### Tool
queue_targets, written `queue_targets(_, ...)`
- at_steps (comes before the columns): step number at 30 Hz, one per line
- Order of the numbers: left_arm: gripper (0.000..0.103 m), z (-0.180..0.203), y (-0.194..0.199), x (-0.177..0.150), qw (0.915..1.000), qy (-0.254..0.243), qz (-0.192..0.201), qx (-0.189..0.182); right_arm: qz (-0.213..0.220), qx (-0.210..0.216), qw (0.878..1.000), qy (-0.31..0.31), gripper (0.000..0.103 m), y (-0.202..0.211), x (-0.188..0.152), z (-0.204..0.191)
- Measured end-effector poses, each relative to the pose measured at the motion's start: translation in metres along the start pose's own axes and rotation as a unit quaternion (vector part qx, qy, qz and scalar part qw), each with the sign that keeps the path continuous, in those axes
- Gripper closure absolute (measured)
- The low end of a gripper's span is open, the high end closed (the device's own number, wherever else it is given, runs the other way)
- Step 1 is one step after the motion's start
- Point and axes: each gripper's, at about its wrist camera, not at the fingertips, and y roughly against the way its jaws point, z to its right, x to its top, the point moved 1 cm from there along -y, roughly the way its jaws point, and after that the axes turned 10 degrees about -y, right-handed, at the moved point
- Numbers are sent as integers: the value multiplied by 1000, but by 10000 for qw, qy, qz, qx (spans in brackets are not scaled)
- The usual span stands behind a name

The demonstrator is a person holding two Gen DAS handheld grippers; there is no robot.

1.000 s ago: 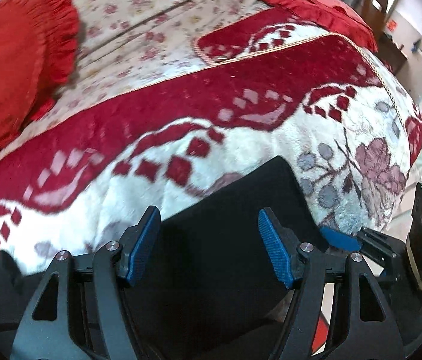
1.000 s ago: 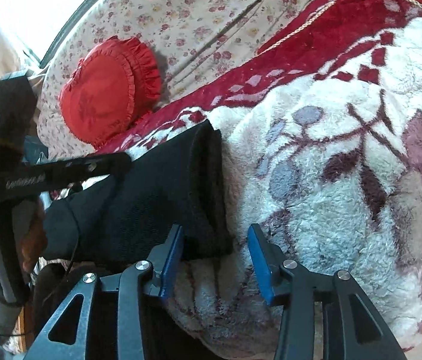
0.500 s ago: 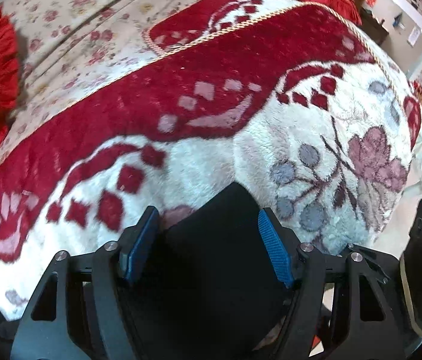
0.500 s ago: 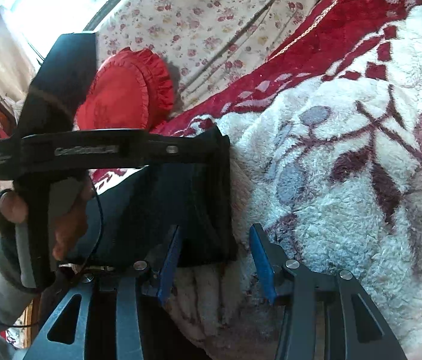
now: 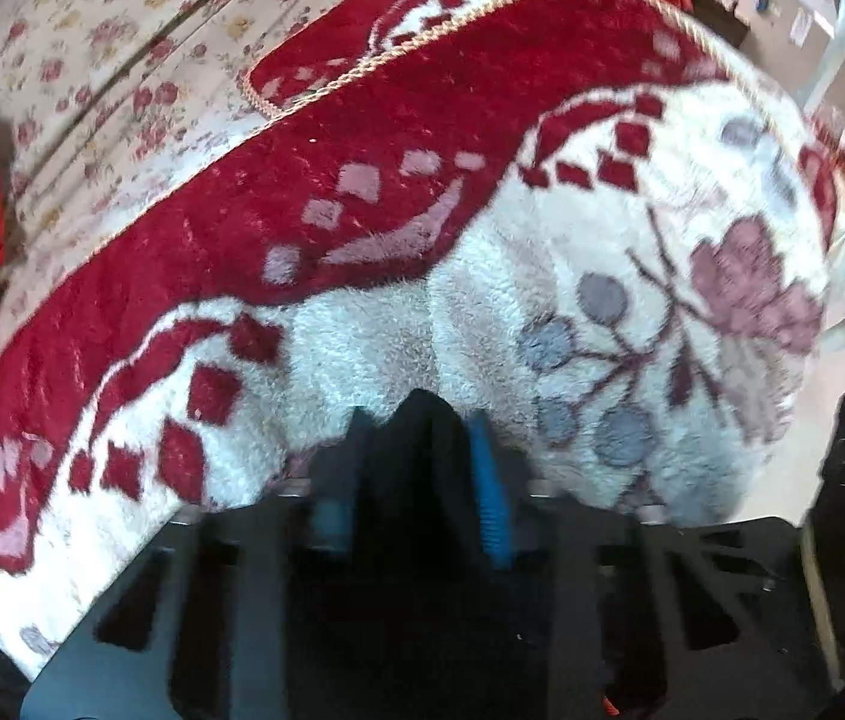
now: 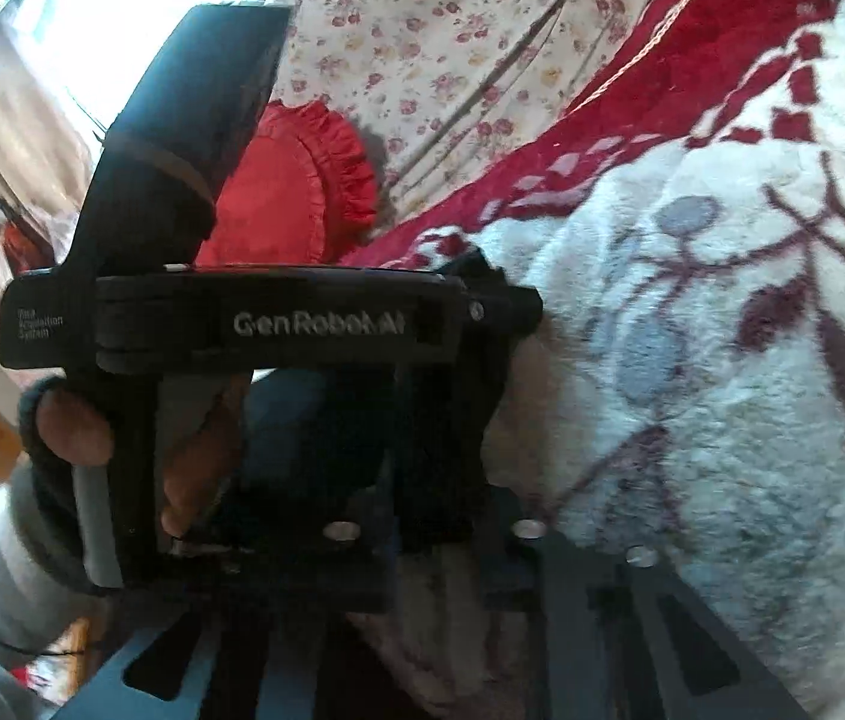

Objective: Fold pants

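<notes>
left wrist view: the left gripper (image 5: 422, 468) has its two fingers pinched onto a fold of the black pants (image 5: 422, 420), the blue pad (image 5: 485, 480) at 3 o'clock of the cloth and the other pad blurred at 9 o'clock. only a peak of the fabric pokes out above the fingertips; the frame is motion-blurred. the pants sit at 6 o'clock on the fluffy white and red blanket (image 5: 362, 330), whose cord-trimmed edge runs from 9 to 2 o'clock. bare blanket lies open from 10 to 3 o'clock.

right wrist view: the left gripper's body (image 6: 278, 324) crosses from 9 o'clock to centre, gripped by the left hand (image 6: 74, 426). the right gripper (image 6: 428, 516) is at 6 o'clock, dark pants cloth (image 6: 452, 420) between its fingers; i cannot tell whether they are pressed onto it. a red frilled cushion (image 6: 296, 180) lies at 11 o'clock; open blanket fills 1 to 5 o'clock.
</notes>
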Motion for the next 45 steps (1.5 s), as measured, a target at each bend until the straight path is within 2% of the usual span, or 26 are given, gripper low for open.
queue_targets(3, 80, -8, 23, -4, 9994, 147, 287, -93, 73, 23, 9997, 230, 89, 5, 8, -20)
queue_targets(9, 80, -30, 93, -12, 9953, 298, 908, 131, 248, 264, 9958, 844, 90, 17, 29, -81)
queue_targets(14, 80, -70, 153, -52, 9888, 708, 1255, 398, 99, 603, 9887, 1366, 90, 7, 26, -140)
queue_targets(18, 80, -103, 175, -101, 9831, 1106, 1247, 752, -330, 847, 9805, 1743, 90, -21, 8, -184)
queue_targets(22, 80, -136, 172, -158, 9744, 1739, 1000, 1012, -984, 850, 9716, 1977, 90, -68, -19, -214)
queue_targets(25, 80, -158, 159, -199, 9633, 2334, 744, 1096, -1608, 701, 9645, 1974, 89, -113, -39, -226)
queue_targets(27, 80, -168, 156, -219, 9555, 2677, 716, 1016, -2104, 534, 9580, 1874, 88, -144, -51, -226)
queue_targets(29, 73, -172, 160, -237, 9469, 2984, 816, 879, -2338, 231, 9552, 1801, 86, -166, -60, -225)
queue_targets(30, 69, -172, 163, -242, 9440, 3065, 861, 862, -2345, 228, 9545, 1827, 83, -165, -61, -225)
queue_targets(31, 66, -172, 166, -245, 9413, 3137, 904, 858, -2315, 369, 9549, 1821, 74, -159, -60, -227)
queue_targets(32, 66, -171, 170, -247, 9388, 3195, 952, 864, -2289, 609, 9562, 1719, 70, -150, -56, -227)
queue_targets(35, 62, -163, 181, -252, 9365, 3222, 1095, 842, -1984, 957, 9641, 1482, 67, -115, -40, -224)
queue_targets(37, 62, -157, 183, -250, 9378, 3170, 1117, 875, -1563, 716, 9735, 1505, 67, -98, -21, -219)
queue_targets(39, 62, -149, 181, -249, 9384, 3146, 1088, 920, -1273, 158, 9781, 1636, 67, -92, -5, -207)
queue_targets(41, 62, -144, 178, -248, 9391, 3125, 1077, 940, -1231, -203, 9786, 1638, 68, -98, 5, -196)
queue_targets(45, 62, -136, 169, -242, 9415, 3079, 1023, 915, -1388, -572, 9711, 1857, 70, -119, 4, -188)
